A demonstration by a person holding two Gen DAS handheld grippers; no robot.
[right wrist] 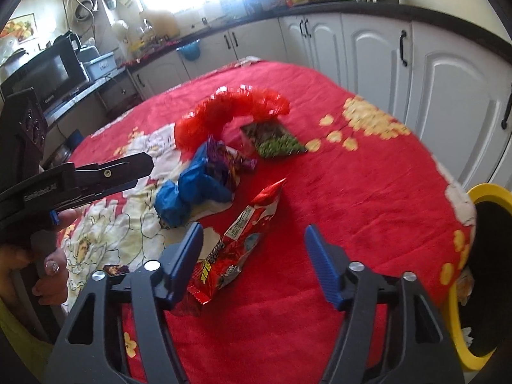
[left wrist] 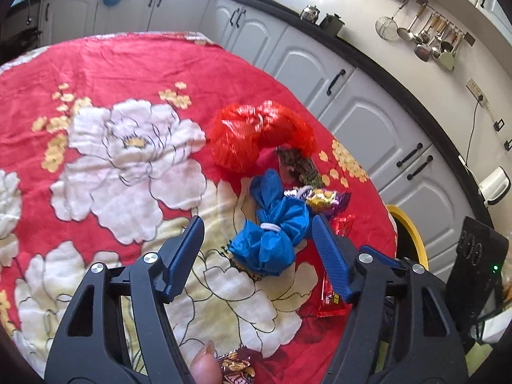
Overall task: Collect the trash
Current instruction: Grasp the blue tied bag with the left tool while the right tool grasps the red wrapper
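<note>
left tongs (left wrist: 257, 235): jaws wide apart, nothing clamped; blue ribbed pads either side of the blue crumpled plastic bundle tied with a white band (left wrist: 268, 240), which sits in the gap, not touching that I can tell.
right tongs (right wrist: 252, 243): jaws wide apart, empty; red foil snack wrapper (right wrist: 238, 246) lies in the gap, closer to the 9 o'clock pad, contact unclear.
table: red floral cloth (left wrist: 105, 73) covers it; all the trash lies on it.
trash cluster: red mesh bundle (left wrist: 259, 134) at 12 o'clock of the blue bundle; dark green printed packet (left wrist: 297, 166) just beside the mesh at its 4 o'clock; purple-yellow candy wrapper (left wrist: 326, 198) touching the blue bundle at its 2 o'clock.
bin: yellow-rimmed round bin (right wrist: 460, 345) off the table edge at 3 o'clock in the right view.
left view only: small brown wrapper (left wrist: 238, 366) at 6 o'clock by a thumb (left wrist: 204, 366); utensil rack (left wrist: 428, 38) on the wall.
right view only: left tongs seen side-on at 9 o'clock with the hand (right wrist: 48, 272) holding them; black microwave (right wrist: 51, 73); green packet's print, blurred.
counts: 2 tied bundles (1 blue, 1 red), 4 flat wrappers/packets, 1 bin.
</note>
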